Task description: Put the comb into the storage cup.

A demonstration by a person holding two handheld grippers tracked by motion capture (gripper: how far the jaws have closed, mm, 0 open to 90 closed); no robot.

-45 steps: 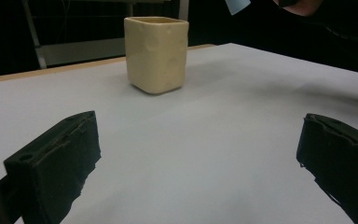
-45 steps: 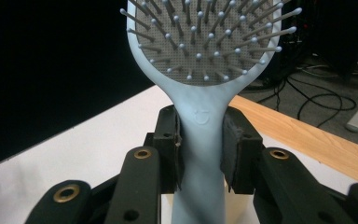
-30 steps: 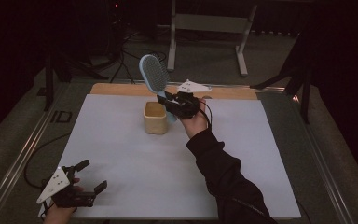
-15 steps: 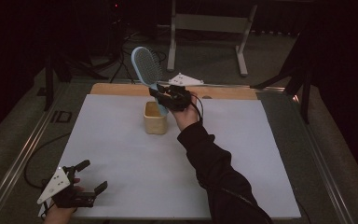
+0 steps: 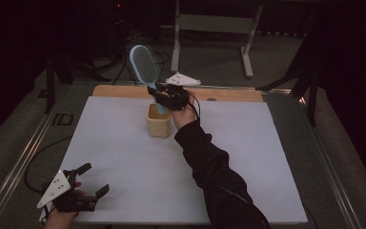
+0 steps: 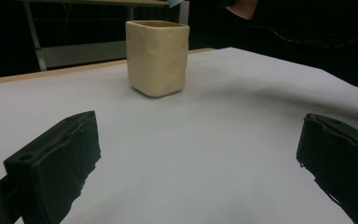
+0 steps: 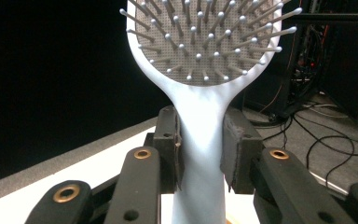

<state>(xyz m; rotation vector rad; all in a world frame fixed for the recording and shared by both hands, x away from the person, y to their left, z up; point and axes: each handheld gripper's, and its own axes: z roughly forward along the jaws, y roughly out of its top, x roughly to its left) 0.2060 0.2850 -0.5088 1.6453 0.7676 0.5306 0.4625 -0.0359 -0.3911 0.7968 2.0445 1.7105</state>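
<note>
The right gripper (image 5: pixel 167 97) is clamping its jaws on the handle of the blue hairbrush (image 5: pixel 144 67), holding it just above the cream cup (image 5: pixel 158 120). Well apart from the cup, the left gripper (image 5: pixel 83 191) is resting wide-jawed on the bench (image 5: pixel 248 157).

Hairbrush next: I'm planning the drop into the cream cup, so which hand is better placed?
Right. The right gripper already clamps the hairbrush handle above the cream cup; the left gripper sits open at the table's near edge.

Right hand-held gripper (image 5: pixel 164 98) clamped, arm outstretched; left hand-held gripper (image 5: pixel 93 179) wide open, low.
</note>
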